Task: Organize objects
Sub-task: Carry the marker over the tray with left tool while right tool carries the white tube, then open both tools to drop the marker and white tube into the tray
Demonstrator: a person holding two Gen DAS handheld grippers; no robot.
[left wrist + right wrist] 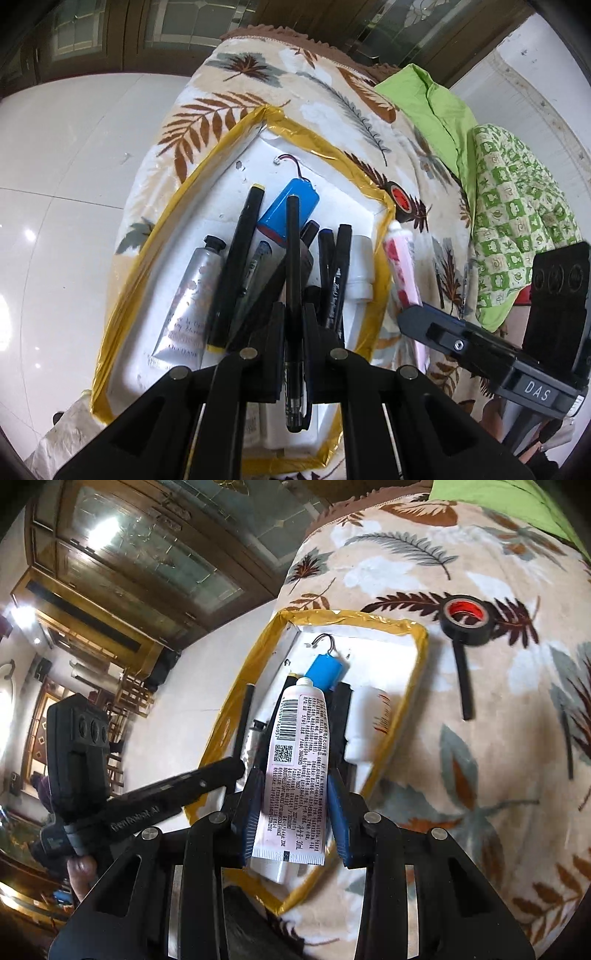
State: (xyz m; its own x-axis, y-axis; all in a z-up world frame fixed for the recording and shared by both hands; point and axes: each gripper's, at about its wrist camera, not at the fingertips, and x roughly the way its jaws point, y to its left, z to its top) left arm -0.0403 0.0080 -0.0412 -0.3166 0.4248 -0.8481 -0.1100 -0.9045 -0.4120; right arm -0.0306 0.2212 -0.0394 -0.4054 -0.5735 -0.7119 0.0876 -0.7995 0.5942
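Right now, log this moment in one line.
left gripper: shut on black pen | right gripper: shut on pink tube | both over tray | tape roll: on blanket

Home interior; glass-fronted wooden cabinet (147,554); leaf-print blanket (461,738); white tiled floor (74,166)

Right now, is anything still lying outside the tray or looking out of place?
Yes. A roll of black tape sits on the leaf-print blanket beside the yellow-edged tray, with a black pen loose below it. Everything else is piled in the tray or held in the grippers.
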